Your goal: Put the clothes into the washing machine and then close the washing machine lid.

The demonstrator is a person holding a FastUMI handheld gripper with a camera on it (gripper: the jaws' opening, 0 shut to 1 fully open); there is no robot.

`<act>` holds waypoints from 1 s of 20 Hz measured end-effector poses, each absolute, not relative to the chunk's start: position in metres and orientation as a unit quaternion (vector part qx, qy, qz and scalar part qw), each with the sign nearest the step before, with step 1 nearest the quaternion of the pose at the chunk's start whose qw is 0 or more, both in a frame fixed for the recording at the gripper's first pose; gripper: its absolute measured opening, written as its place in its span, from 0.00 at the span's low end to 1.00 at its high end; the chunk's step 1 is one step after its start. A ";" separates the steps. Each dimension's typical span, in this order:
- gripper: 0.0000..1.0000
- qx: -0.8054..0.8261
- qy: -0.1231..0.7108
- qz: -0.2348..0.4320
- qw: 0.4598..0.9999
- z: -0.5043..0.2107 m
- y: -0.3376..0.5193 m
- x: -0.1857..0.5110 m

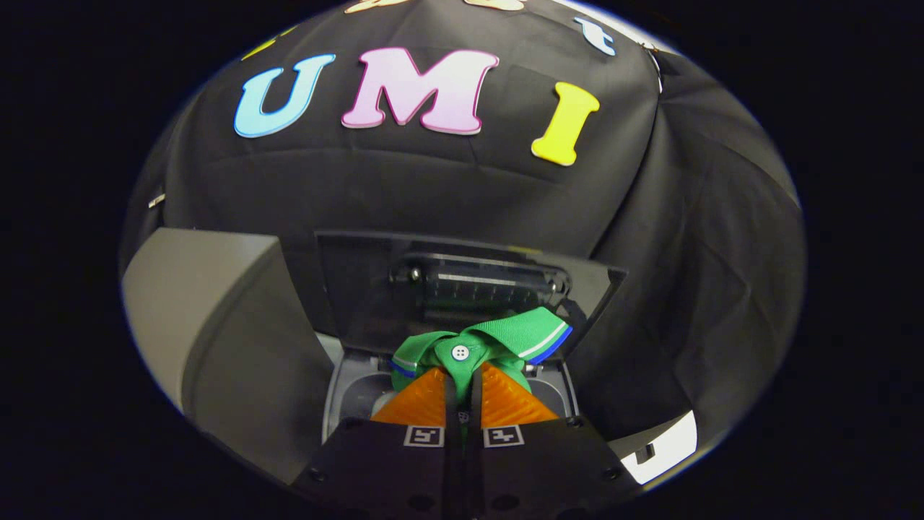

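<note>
In front of the black cloth wall, the grey washing machine [339, 393] has its lid [375, 289] up, and the tool [462, 375] pinches the soft, light green polo shirt [498, 339] tight by its buttoned collar, a good place to hold.

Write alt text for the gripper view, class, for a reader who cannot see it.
The gripper is shut on a green shirt with a white button, held just above the open washing machine. Beyond the shirt, the machine's dark lid stands raised.
</note>
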State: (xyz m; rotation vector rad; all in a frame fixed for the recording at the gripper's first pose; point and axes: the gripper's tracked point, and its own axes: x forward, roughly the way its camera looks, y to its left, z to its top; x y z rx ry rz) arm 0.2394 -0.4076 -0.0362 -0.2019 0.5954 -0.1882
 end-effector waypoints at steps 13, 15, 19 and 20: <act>0.05 -0.061 0.408 -0.086 0.907 -0.178 -0.430 0.232; 0.05 -0.063 0.424 -0.078 0.900 -0.198 -0.434 0.232; 0.05 -0.068 0.450 -0.070 0.887 -0.233 -0.434 0.232; 0.05 -0.070 0.460 -0.070 0.883 -0.241 -0.435 0.230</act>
